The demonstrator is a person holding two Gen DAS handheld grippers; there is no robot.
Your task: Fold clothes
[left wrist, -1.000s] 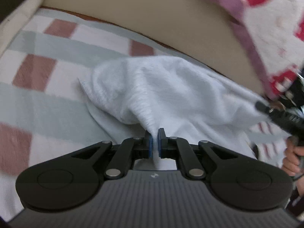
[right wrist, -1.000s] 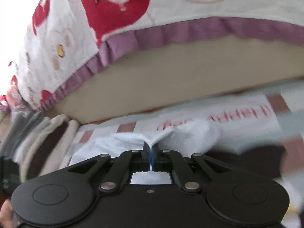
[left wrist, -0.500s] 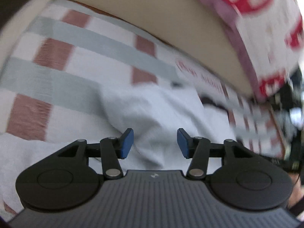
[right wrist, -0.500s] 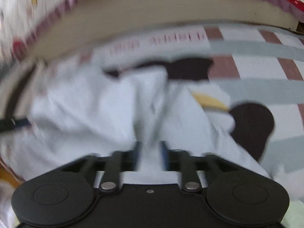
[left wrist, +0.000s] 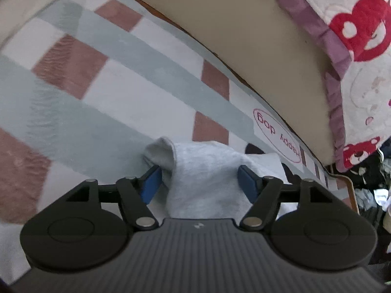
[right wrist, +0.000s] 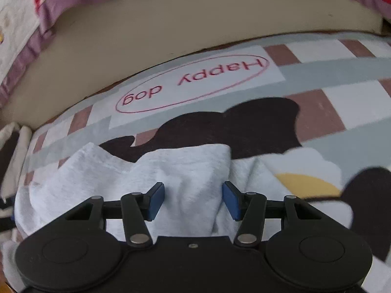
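- Both grippers are hanging low over the cloth: the left gripper (left wrist: 200, 179) is standing with its blue pads wide apart, a hump of the pale grey garment (left wrist: 205, 171) rising between them with neither pad pressing in.
- Same story on the right gripper (right wrist: 193, 199), jaws spread and gripping nothing, with a raised fold of the garment (right wrist: 136, 171) sitting in the gap.
- That garment is lying bunched and wrinkled on the checked blanket (left wrist: 110, 92), layers lapping over one another and one corner curling up near the left gripper's left pad.
- How far along? Some cloth is doubled over, so folding looks to be under way, but the bundle is lumpy, not a flat, squared stack. I'm judging smoothing and at least one more fold are left, though the full outline is hidden beneath the grippers.
- Edges now: the garment's far edge is running ragged across the blanket's dark dog print (right wrist: 232, 127), just short of the "Happy dog" label (right wrist: 193, 83).
- Beyond that, the beige mattress side (right wrist: 171, 29) is rising like a wall, the frilled bear quilt (left wrist: 354, 36) hanging over it, so there's little room forward.
- Open blanket is stretching away to the left gripper's left, the best free space for spreading cloth.
- Cluttered dark things (left wrist: 366, 171) are crowding the far right.
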